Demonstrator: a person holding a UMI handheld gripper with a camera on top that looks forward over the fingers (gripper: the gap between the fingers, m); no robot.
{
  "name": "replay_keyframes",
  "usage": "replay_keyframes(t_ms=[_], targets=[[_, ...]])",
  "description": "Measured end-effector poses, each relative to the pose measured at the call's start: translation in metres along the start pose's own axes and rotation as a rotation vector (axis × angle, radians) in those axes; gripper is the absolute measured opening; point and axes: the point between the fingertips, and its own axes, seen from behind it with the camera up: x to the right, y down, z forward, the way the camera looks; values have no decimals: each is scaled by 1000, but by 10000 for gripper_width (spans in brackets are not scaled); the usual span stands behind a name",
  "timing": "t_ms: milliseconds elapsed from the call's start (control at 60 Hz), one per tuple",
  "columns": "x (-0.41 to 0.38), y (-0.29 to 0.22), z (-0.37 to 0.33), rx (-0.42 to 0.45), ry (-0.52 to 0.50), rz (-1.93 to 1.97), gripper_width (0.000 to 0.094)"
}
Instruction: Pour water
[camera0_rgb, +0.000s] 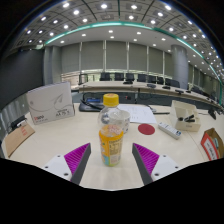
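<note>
Gripper view: the gripper (112, 160) is spread apart, holding nothing. A clear plastic bottle with a yellow cap (112, 132) stands upright on the pale bench (50, 140) just ahead, between the fingers (untouched). Grasping and pouring apparently remain.

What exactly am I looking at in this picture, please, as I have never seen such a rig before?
This is no robot arm: a person holds a two-finger claw in a hand, and a wide-angle camera riding on it looks forward along its fingers. The two dark fingers at the bottom bear magenta pads on their inner faces. They are open and hold nothing. Just ahead of them, in line with the gap, a clear bottle with a yellow cap stands upright on a pale table. Beyond it lie a red disc, a marker, papers and a white box. The room behind looks like an office. The task is pouring water; the bottle is not yet gripped.
</note>
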Motion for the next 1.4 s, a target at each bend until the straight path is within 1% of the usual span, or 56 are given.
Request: replay_keyframes(t_ms=[83,167,200,267,300,417,483,500,617,767,850,917,1017,1100,1150,1200,1300,1400], targets=[[-3,-7,31,26,33,9,844],[2,-14,53,60,77,19,774],[3,-16,61,74,93,26,711],[9,-19,75,95,127,19,522],[7,-20,73,111,140,16,518],[0,-23,75,116,143,-18,441],[-11,-30,73,113,122,-48,395],[-15,-32,72,113,114,-53,395],[-52,-62,69,142,40,-46,394],[-101,-128,71,207,-95,170,393],[-119,-163,77,231,-229,431,392],[-134,-187,83,225,-356,709,390],[-130,-215,103,201,-553,1167,391],[-118,-232,113,211,-663,1467,390],[-108,-232,124,216,-691,1589,390],[-105,-232,131,200,-718,1659,391],[-99,-225,143,167,-733,1770,393],[-83,-218,160,179,-753,1930,391]])
